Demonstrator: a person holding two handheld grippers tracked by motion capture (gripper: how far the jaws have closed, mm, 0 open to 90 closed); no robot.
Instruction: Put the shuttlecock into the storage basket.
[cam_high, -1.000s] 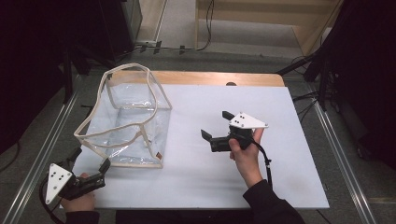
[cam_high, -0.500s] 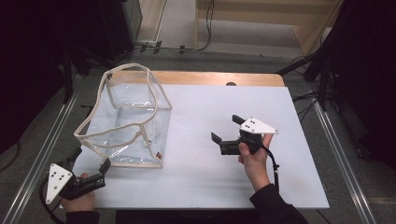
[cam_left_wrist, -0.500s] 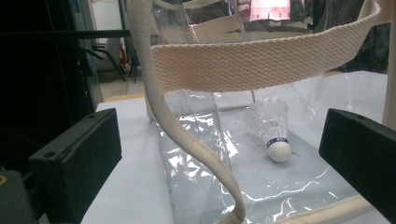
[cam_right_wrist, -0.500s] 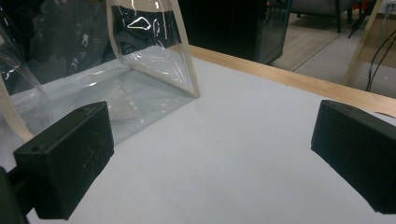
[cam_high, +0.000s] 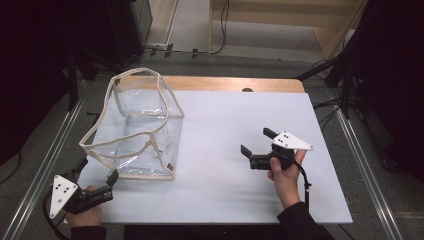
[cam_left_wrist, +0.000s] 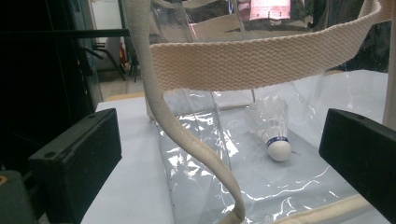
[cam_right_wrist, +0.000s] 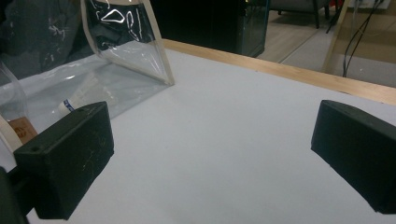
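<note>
One clear plastic bag (cam_high: 135, 130) with cream webbing trim stood open on the left part of the white table (cam_high: 225, 200), its handles (cam_left_wrist: 243, 60) drooping over the mouth. Inside, on the bag's floor, lay a single shuttlecock (cam_left_wrist: 275, 135), tipped over with its white cork end toward the left gripper's camera and a blue band just above the cork. Seen again through the bag's wall in the right gripper view (cam_right_wrist: 77, 98), low and partly hidden behind the near jaw.

Just off the bag's near left corner, at the table's edge, sat the left gripper (cam_high: 97, 175), held in the left hand (cam_high: 82, 217). Jaws spread wide, nothing between them; pointed at the bag, with a loop of strap hanging in the gap but not pinched.

Well apart, on the right side of the table, hovered the right gripper (cam_high: 257, 145), held in the right hand (cam_high: 285, 172) and aimed leftward toward the bag. Jaws likewise wide apart and empty, bare tabletop showing between them.

Beyond the far edge, a wooden strip (cam_high: 225, 84) along the table and dark floor with cables (cam_high: 220, 30).
</note>
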